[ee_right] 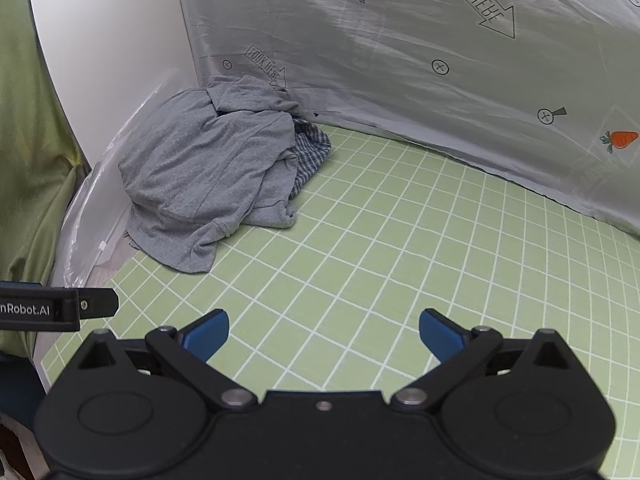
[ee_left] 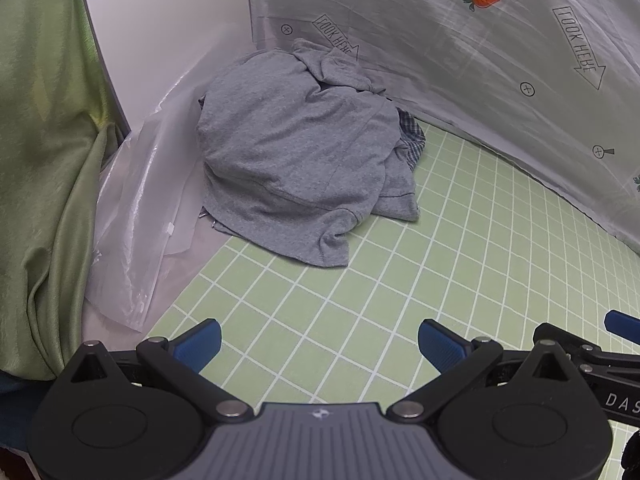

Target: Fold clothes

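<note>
A crumpled grey garment [ee_left: 296, 148] [ee_right: 204, 176] lies heaped in the far left corner of the green grid mat [ee_left: 380, 280] [ee_right: 400, 240]. A blue checked cloth [ee_left: 412, 140] [ee_right: 310, 152] pokes out from under its right side. My left gripper [ee_left: 319, 344] hovers over the mat well short of the heap, jaws wide and empty. My right gripper [ee_right: 324, 334] is likewise open and empty over the mat. Part of the right gripper [ee_left: 616, 344] shows at the right edge of the left wrist view, and the left gripper's body [ee_right: 52, 308] at the left edge of the right wrist view.
A grey sheet [ee_left: 480, 60] [ee_right: 440, 40] printed with carrots and arrows stands as a back wall. A white panel [ee_left: 160, 20] [ee_right: 112, 48] closes the left corner. Clear plastic film [ee_left: 136, 220] [ee_right: 84, 216] and a green curtain [ee_left: 44, 160] lie along the left side.
</note>
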Action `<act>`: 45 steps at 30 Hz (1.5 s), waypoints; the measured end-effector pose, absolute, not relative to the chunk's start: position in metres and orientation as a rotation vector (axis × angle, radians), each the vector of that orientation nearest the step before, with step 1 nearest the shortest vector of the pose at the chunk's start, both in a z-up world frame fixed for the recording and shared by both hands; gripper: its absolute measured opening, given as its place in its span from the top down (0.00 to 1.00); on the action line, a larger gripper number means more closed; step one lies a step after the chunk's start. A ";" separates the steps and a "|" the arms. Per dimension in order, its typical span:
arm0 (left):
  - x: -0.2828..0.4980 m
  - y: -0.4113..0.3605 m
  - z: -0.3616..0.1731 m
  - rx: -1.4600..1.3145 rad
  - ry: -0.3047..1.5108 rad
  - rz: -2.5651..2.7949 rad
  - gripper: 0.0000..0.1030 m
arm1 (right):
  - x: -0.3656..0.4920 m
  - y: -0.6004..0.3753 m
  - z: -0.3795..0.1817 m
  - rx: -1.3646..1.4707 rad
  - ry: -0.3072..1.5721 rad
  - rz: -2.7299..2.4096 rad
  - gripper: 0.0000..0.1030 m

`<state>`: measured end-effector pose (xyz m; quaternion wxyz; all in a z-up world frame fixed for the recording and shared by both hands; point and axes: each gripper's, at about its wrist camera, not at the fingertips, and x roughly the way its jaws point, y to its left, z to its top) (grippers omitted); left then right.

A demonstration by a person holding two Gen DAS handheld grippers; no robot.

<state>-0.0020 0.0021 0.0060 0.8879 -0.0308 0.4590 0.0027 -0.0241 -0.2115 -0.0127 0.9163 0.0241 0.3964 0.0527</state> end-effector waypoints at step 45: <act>-0.006 -0.001 -0.002 -0.049 0.948 0.004 0.00 | -0.022 -0.211 -0.015 0.065 0.816 0.106 0.00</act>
